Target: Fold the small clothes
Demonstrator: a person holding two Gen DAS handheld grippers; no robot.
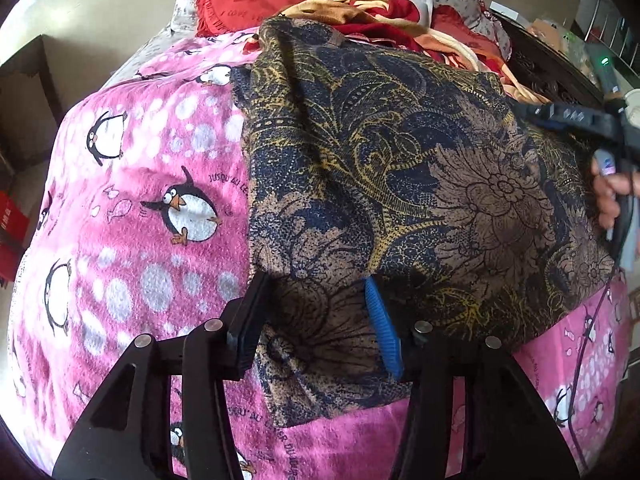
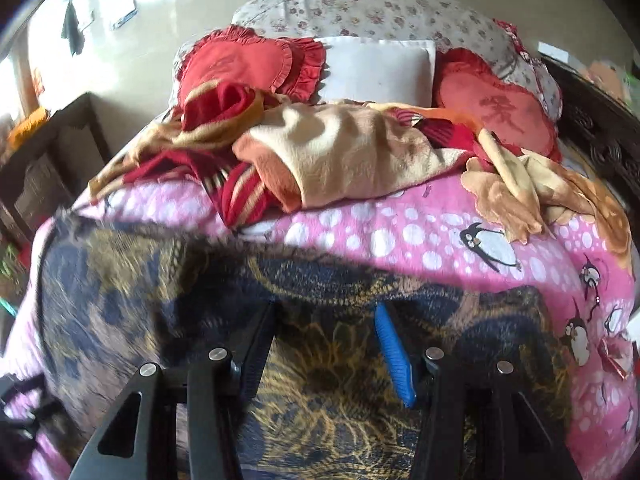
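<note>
Bed covered by pink penguin blanket; dark floral garment spread on it. Red heart cushions at head. Both grippers' jaws apart over the garment.

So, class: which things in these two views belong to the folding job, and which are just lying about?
Part of the job:
- dark floral garment
- left gripper
- right gripper

Just lying about:
- penguin blanket underneath
- crumpled red and cream blanket
- heart cushions
- white pillow

Dark navy-brown floral garment, gold tracery, spread mostly flat on pink penguin blanket, edges rumpled.
</note>
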